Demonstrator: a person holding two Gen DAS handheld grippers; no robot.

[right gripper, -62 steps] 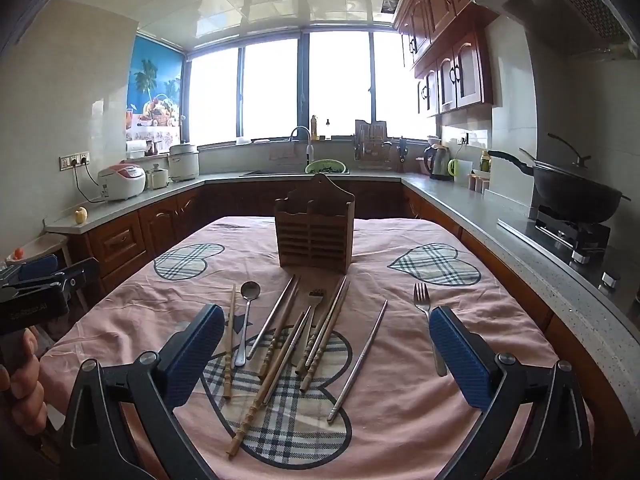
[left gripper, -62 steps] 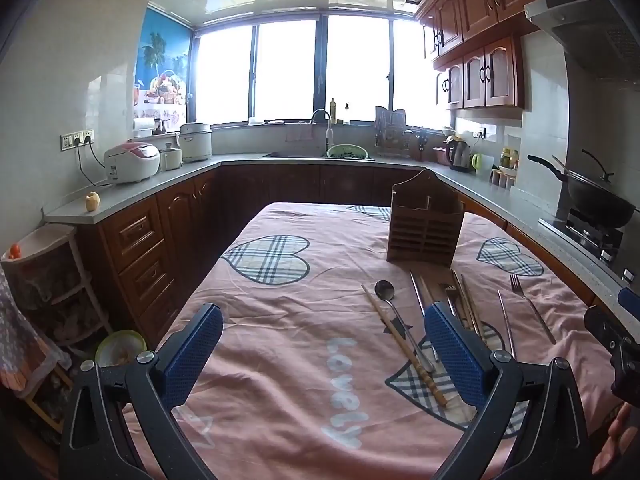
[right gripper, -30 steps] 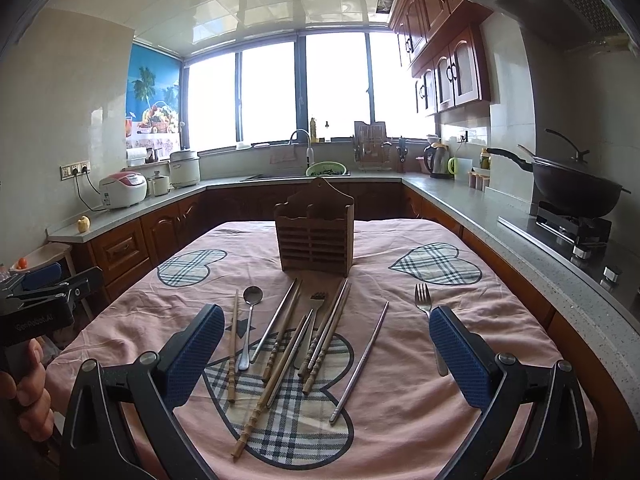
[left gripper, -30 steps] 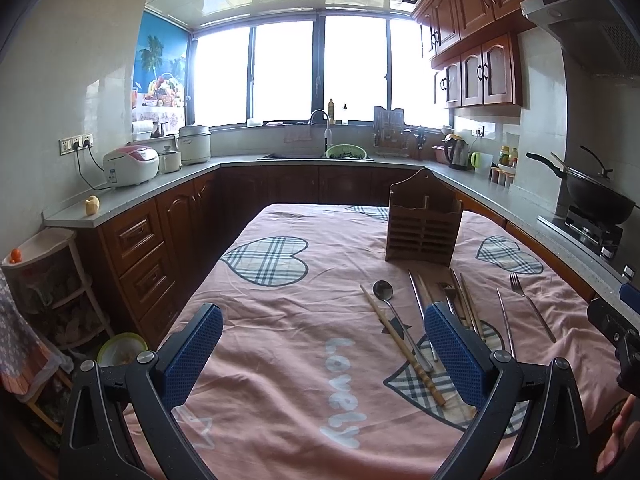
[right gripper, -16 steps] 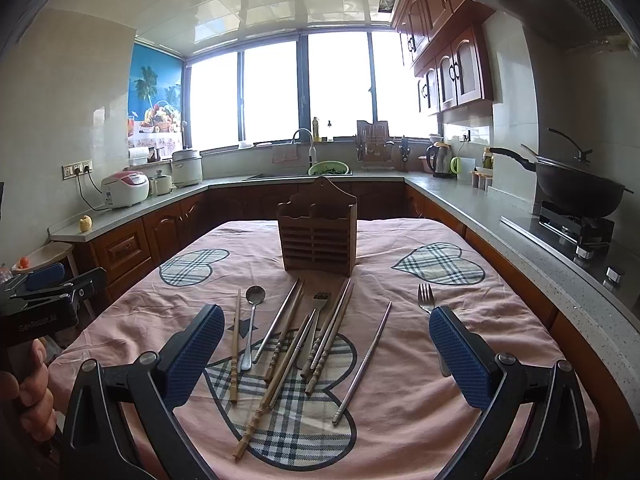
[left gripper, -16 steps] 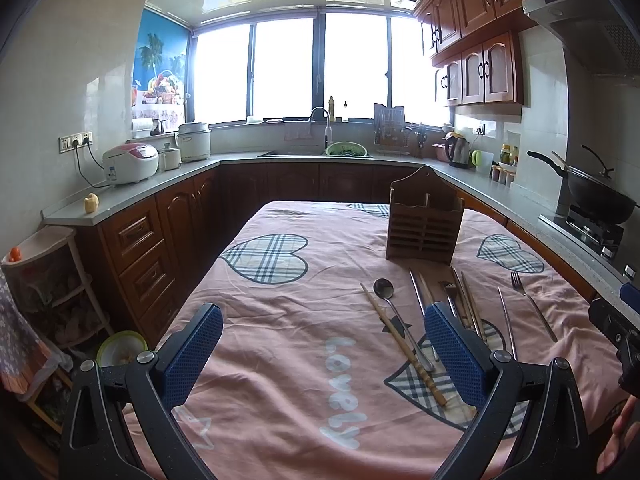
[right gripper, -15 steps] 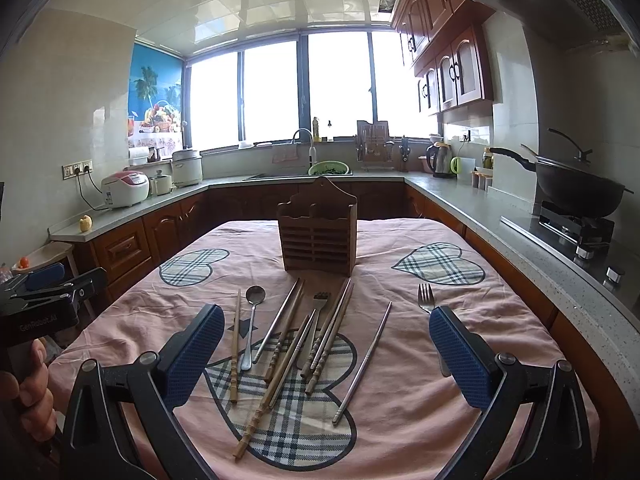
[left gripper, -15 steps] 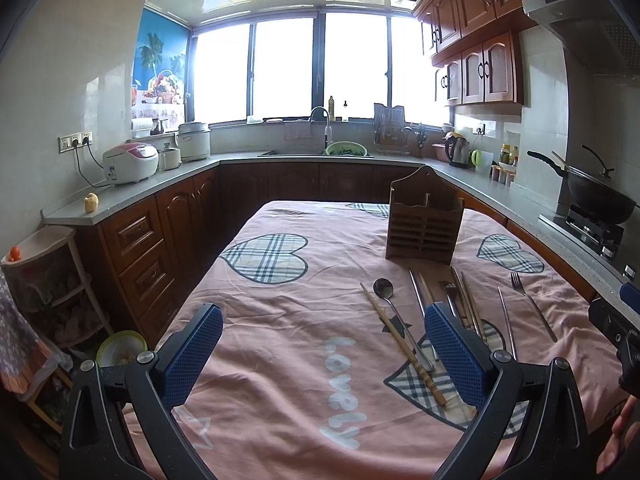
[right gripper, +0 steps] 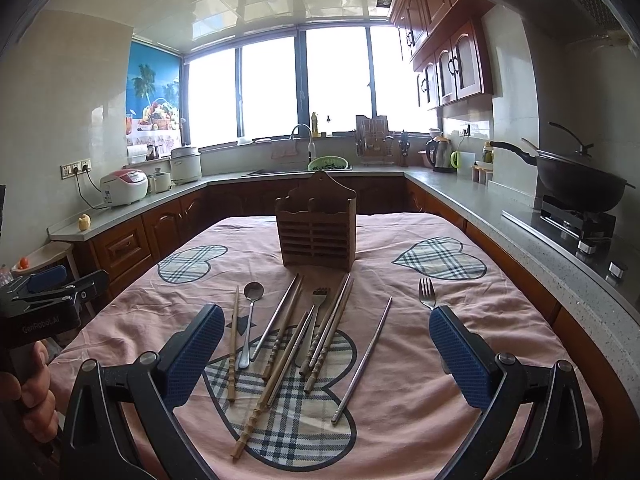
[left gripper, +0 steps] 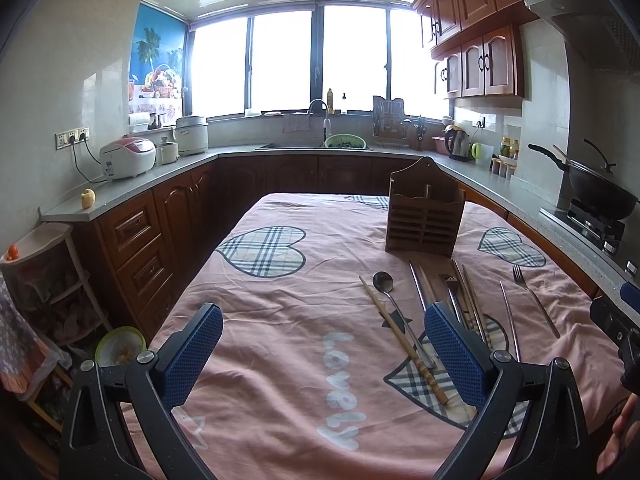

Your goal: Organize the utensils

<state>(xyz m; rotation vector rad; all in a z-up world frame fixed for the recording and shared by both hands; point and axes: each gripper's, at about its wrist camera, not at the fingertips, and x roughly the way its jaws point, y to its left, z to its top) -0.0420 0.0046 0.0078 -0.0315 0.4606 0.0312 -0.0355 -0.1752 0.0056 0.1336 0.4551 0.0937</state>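
In the left wrist view the left gripper's [left gripper: 322, 350] right finger is covering the lower ends of the middle chopsticks, and the right gripper [left gripper: 616, 322] is showing only as a dark corner at the frame edge. In the right wrist view the right gripper's [right gripper: 326, 350] finger is hiding most of the handle of the lone fork [right gripper: 427, 293]. Both grippers are hovering wide open, holding nothing. The utensils are lying on the pink tablecloth [right gripper: 460, 316] ahead of the right gripper: a spoon [right gripper: 250, 314], wooden chopsticks [right gripper: 233, 344], a steel chopstick [right gripper: 362, 360], a second fork [right gripper: 314, 316] among the sticks. The slatted wooden utensil holder [right gripper: 316, 226] is standing upright beyond them. Compared with two seconds ago, the right camera is sitting slightly higher; nothing on the cloth has moved.
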